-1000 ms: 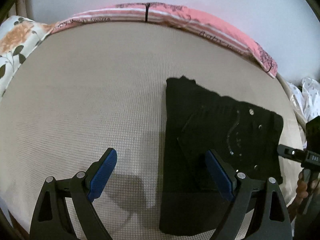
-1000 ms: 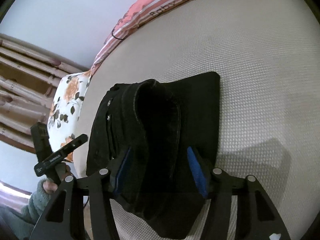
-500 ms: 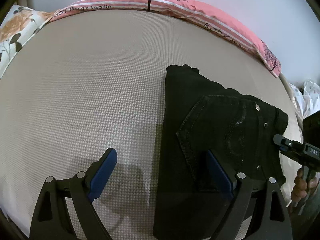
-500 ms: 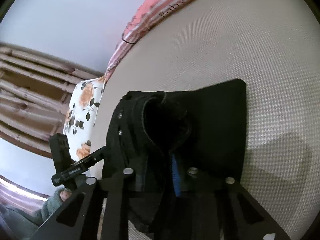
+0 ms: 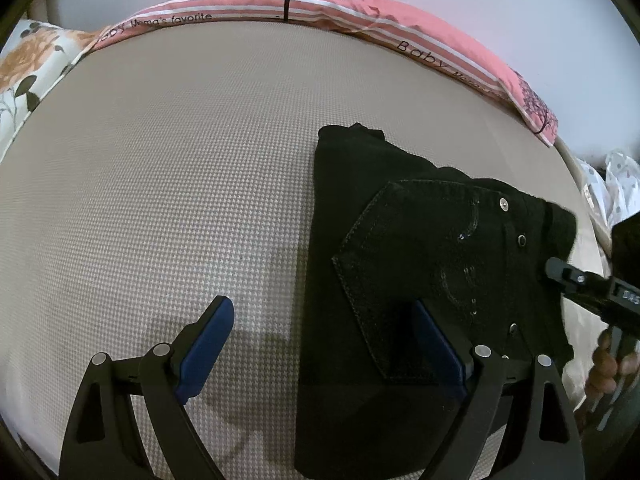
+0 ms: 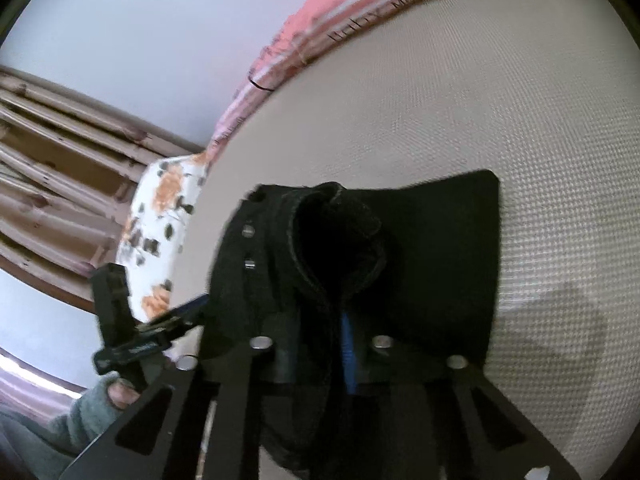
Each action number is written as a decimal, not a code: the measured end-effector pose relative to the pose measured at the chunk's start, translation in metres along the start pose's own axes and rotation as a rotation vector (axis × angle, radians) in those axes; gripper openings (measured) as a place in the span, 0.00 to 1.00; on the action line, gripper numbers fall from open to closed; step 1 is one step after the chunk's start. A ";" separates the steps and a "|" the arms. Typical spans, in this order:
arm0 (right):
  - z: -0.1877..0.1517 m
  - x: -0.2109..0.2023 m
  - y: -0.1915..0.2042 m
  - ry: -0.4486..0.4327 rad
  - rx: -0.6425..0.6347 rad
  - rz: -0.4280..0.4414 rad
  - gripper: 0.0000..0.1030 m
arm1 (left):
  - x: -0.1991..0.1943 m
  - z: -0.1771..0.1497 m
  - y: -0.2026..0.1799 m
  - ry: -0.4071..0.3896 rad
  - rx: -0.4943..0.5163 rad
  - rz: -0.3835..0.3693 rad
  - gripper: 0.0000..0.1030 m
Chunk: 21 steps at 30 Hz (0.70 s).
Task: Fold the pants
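Observation:
Black pants [image 5: 420,240] lie folded on the beige mattress [image 5: 160,160], back pocket and rivets facing up. My left gripper [image 5: 320,344] hovers open over their left edge; one blue pad is above the mattress, the other above the pocket, and nothing is pinched. In the right wrist view my right gripper [image 6: 320,352] is closing on the bunched waistband of the pants [image 6: 440,260]. Its jaws stand nearly together with the dark cloth pressed between the pads. That gripper's tip [image 5: 576,280] shows at the pants' right edge, with fingers of a hand below it.
A pink striped pillow [image 5: 360,8] runs along the mattress's far edge by the wall. A floral pillow [image 5: 28,56] lies at the far left corner. White spotted cloth [image 5: 616,184] sits beyond the right edge. Wooden slats [image 6: 60,140] stand past the floral pillow.
The right gripper's jaws have come together on the pants' waistband, which now bunches up between them. The left gripper has stayed open in the same place.

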State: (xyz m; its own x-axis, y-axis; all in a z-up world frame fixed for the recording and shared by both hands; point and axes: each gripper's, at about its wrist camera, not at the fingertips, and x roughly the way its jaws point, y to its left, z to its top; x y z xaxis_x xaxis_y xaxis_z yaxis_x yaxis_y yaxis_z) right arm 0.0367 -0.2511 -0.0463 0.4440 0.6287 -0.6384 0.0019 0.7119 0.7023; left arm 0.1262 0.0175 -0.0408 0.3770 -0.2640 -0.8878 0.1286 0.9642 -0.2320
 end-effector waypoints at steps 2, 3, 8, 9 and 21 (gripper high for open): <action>0.001 -0.011 0.008 -0.033 0.015 0.038 0.10 | -0.002 0.000 -0.002 -0.001 0.006 0.001 0.87; 0.002 -0.018 0.014 -0.055 0.025 0.059 0.10 | -0.003 0.000 -0.004 -0.004 0.010 0.001 0.87; 0.006 -0.045 0.032 -0.122 0.025 0.050 0.09 | -0.010 0.004 -0.010 -0.025 0.028 -0.009 0.87; 0.006 -0.050 0.032 -0.137 0.023 0.033 0.09 | -0.011 0.005 -0.011 -0.029 0.032 -0.011 0.87; -0.016 -0.054 -0.033 -0.137 0.204 -0.120 0.08 | -0.008 0.014 -0.010 -0.051 0.047 -0.016 0.87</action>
State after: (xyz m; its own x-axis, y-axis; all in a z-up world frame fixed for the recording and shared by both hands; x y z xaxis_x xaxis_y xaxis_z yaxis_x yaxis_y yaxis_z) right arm -0.0013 -0.3038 -0.0402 0.5469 0.4854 -0.6821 0.2365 0.6920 0.6821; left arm 0.1354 0.0091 -0.0260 0.4212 -0.2810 -0.8623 0.1770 0.9580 -0.2258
